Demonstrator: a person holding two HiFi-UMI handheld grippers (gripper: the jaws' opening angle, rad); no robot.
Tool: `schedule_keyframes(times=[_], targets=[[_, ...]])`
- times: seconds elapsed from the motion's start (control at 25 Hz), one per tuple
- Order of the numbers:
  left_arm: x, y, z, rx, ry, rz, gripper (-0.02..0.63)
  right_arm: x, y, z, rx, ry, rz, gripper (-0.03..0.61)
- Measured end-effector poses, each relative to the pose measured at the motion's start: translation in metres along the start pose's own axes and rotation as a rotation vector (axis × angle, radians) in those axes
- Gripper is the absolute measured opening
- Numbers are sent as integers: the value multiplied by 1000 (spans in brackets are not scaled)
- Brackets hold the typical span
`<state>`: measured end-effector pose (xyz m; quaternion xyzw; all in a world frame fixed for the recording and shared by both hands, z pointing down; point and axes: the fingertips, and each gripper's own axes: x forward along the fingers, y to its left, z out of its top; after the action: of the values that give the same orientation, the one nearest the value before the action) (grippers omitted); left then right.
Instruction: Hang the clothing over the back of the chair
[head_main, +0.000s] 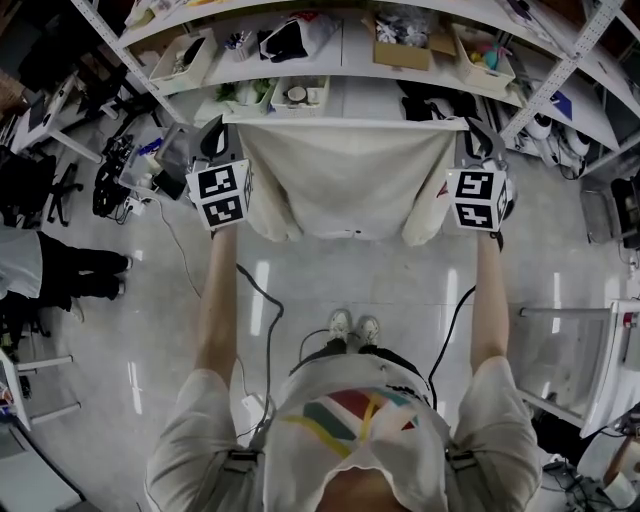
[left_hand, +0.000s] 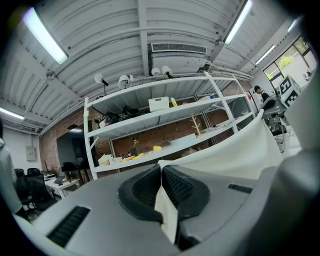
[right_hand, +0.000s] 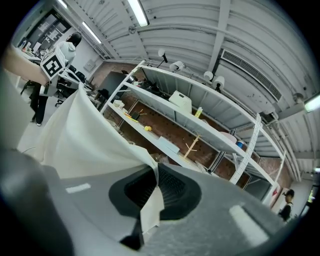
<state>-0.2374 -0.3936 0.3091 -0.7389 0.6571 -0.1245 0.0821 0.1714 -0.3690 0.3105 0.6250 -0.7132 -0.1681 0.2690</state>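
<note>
Head view shows the clothing (head_main: 345, 180), a pale cream cloth, stretched out wide like a sheet in front of the person. It hangs in the air between the two tools, with its top edge pulled flat and its bottom edge loose above the floor (head_main: 330, 280). The left gripper (head_main: 213, 132) is pinched tight on the cloth's top left corner. The right gripper (head_main: 480, 135) is pinched tight on the top right corner. The left gripper view and the right gripper view both show the dark pads squeezed together with only a thin bit of cloth edge caught between them. Just behind the cloth stands a big shelf (head_main: 340, 60) full of boxes and small things. I cannot see a chair for sure in any view, so I cannot tell how near the chair back is. I think the job is at the carrying step, with the hanging not yet done. A few things could go wrong. Each pinch holds so little cloth that a hard pull could make a corner slip out. If one hand goes lower than the other, the cloth could land crooked and slide off. The cloth could also snag on the shelf edge.
</note>
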Motion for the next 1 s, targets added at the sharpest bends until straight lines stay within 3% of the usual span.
schedule_keyframes(times=[1.0], targets=[[13, -33, -79, -3, 113, -35, 17, 15, 43, -77, -5, 141, 83, 9]])
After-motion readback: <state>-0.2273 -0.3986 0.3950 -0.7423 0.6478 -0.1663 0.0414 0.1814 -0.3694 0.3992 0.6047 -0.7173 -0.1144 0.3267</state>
